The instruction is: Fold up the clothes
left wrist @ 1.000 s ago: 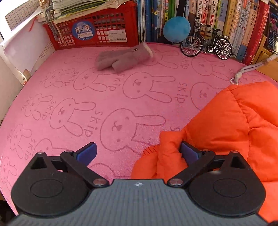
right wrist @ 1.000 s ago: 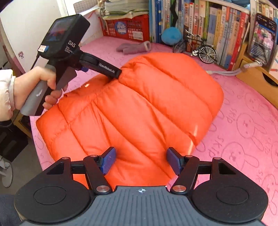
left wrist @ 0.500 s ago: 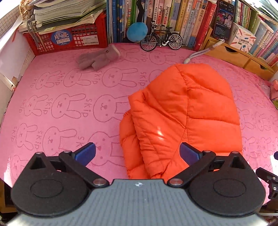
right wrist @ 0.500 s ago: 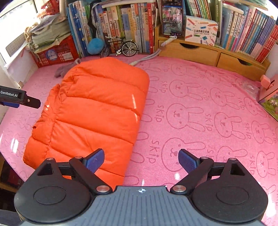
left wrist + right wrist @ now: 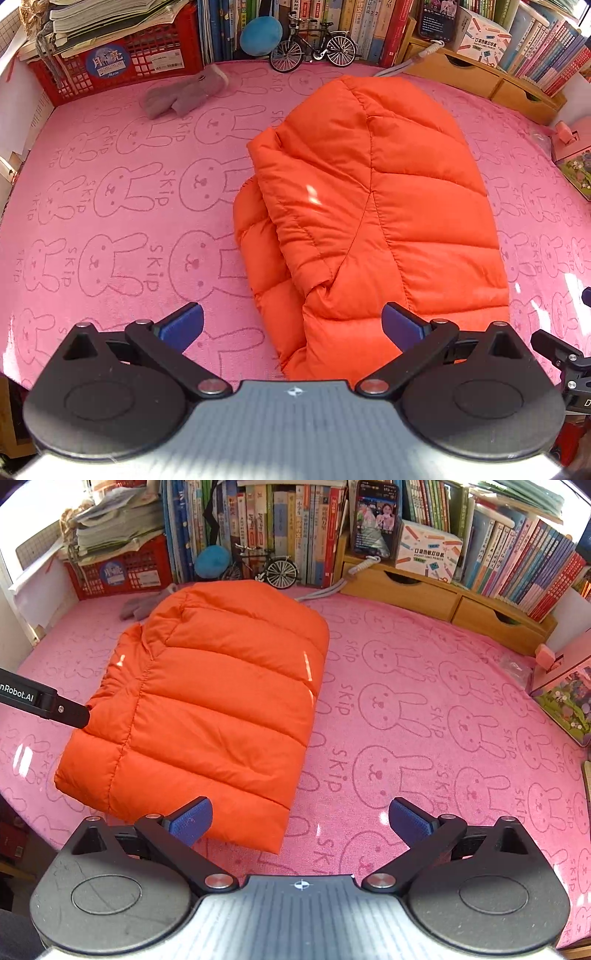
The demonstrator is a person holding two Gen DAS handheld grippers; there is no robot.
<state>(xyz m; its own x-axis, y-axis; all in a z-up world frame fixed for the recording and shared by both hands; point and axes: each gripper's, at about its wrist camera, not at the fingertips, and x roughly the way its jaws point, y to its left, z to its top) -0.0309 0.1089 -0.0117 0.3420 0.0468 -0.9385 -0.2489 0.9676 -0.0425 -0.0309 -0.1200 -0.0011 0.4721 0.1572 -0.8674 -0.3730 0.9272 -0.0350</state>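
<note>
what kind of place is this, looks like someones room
Probably a home study corner or child's room: a desk covered by a pink rabbit-print cloth, packed bookshelves behind it, and small personal things like a model bicycle. The orange puffer jacket lies folded on it.

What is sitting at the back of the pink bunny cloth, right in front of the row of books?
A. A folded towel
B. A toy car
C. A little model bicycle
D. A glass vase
C: a little model bicycle stands in front of the books, at the back edge of the pink cloth, beyond the orange puffer jacket.
</note>
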